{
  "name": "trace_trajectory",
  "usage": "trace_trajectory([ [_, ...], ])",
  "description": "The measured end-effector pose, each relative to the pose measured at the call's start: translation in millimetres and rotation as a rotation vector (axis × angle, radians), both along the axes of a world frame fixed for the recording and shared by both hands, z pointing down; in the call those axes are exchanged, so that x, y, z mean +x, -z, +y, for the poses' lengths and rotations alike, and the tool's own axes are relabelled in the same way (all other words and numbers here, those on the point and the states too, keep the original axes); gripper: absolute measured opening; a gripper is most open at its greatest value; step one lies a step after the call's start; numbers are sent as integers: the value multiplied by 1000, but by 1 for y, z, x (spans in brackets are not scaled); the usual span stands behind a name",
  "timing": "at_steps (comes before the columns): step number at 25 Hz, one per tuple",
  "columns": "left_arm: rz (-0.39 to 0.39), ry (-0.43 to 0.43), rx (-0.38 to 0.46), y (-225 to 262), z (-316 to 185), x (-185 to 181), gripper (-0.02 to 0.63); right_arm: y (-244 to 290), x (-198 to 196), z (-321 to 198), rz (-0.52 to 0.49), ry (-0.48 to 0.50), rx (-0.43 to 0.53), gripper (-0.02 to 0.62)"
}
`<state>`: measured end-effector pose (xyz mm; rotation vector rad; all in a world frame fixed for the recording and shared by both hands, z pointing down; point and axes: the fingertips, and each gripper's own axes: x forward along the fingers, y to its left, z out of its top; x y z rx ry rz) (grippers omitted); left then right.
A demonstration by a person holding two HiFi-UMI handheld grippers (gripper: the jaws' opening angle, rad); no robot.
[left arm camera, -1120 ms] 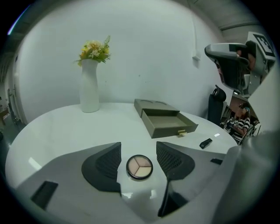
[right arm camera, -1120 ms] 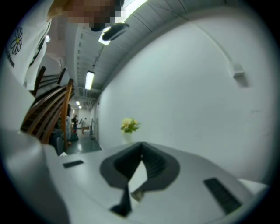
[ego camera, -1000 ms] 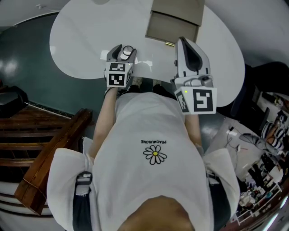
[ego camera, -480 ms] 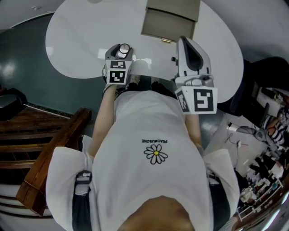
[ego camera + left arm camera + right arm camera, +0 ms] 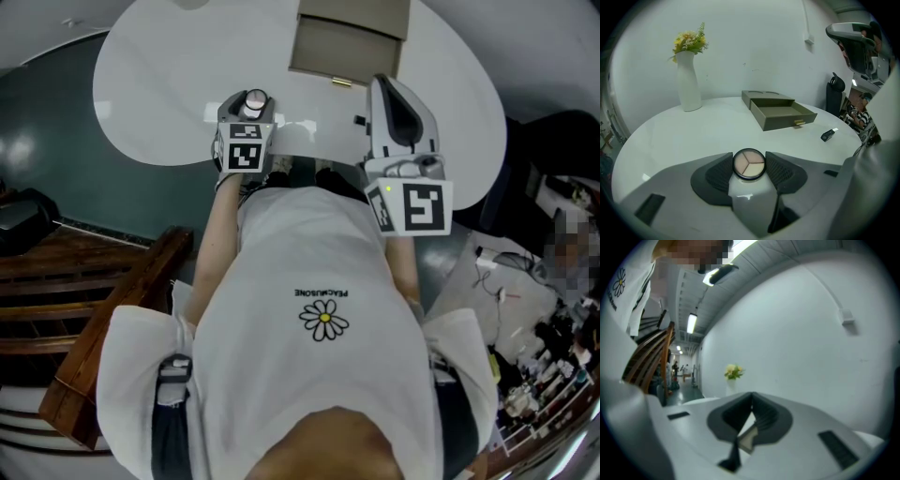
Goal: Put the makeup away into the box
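Note:
A round compact (image 5: pixel 749 164) with three powder shades sits between the pads of my left gripper (image 5: pixel 749 165), whose jaws have just been closing and now grip it at both sides. In the head view the compact (image 5: pixel 255 98) shows at the tip of the left gripper (image 5: pixel 250 105), over the near edge of the white table (image 5: pixel 159 84). The olive box (image 5: pixel 780 112) stands farther back with its drawer pulled out, and in the head view the box (image 5: pixel 342 47) lies ahead. My right gripper (image 5: pixel 751 399) is shut on nothing and points at the wall. In the head view the right gripper (image 5: pixel 386 86) hovers over the table's near edge.
A small black makeup item (image 5: pixel 828 135) lies on the table right of the drawer. A white vase with yellow flowers (image 5: pixel 689 79) stands at the back left. A black chair (image 5: pixel 836 93) is beyond the table's right side, and wooden furniture (image 5: pixel 112 328) is at my left.
The left gripper has shifted a little left and rolled slightly with the compact at its tip. The right gripper has stayed still.

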<state>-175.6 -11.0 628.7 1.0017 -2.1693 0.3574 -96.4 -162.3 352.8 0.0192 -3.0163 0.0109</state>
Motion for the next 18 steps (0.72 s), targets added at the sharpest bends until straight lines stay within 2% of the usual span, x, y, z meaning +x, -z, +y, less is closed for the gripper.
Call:
trace_trajectory([
  [12, 7, 15, -14, 3, -1, -4, 225, 0, -4, -1, -3, 2, -6, 29],
  [18, -51, 21, 50, 40, -11, -19, 225, 1, -3, -2, -4, -3, 8, 29],
])
